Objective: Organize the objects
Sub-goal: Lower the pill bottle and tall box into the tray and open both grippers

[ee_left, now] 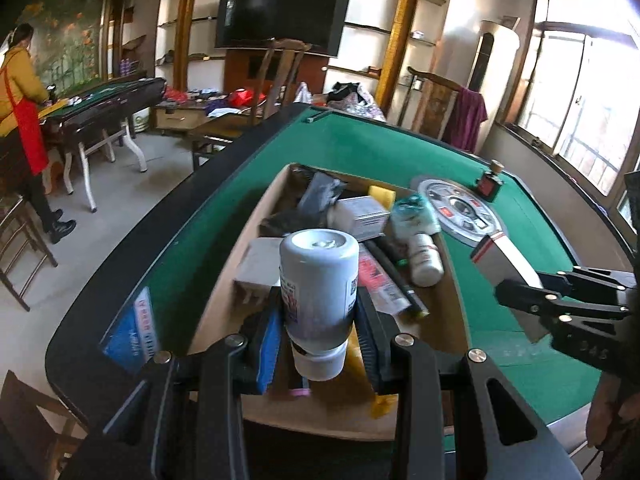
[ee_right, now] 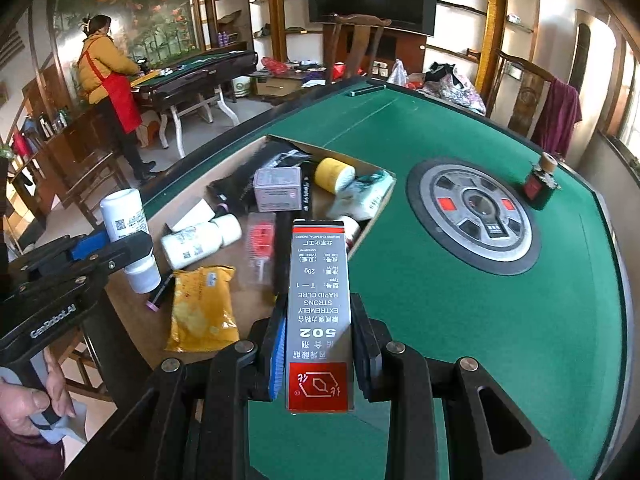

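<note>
My left gripper point(ee_left: 318, 320) is shut on a white bottle point(ee_left: 318, 280) with a printed label, held above a shallow cardboard box point(ee_left: 224, 312); it also shows in the right wrist view point(ee_right: 128, 236). My right gripper point(ee_right: 318, 340) is shut on a grey and red 502 glue box point(ee_right: 319, 304), held over the green table beside the cardboard box point(ee_right: 372, 216); the glue box also shows in the left wrist view point(ee_left: 504, 264). The cardboard box holds several items: a yellow packet point(ee_right: 202, 308), a second white bottle point(ee_right: 192, 244), a grey carton point(ee_right: 278, 188), a yellow-capped bottle point(ee_right: 334, 174).
The green felt mahjong table point(ee_right: 460, 320) has a round control disc point(ee_right: 476, 212) at its middle and a small dark ink bottle point(ee_right: 540, 184) beyond it. A blue packet point(ee_left: 132, 332) lies at the table's left rim. A person in yellow point(ee_right: 106, 72) stands at another table far left.
</note>
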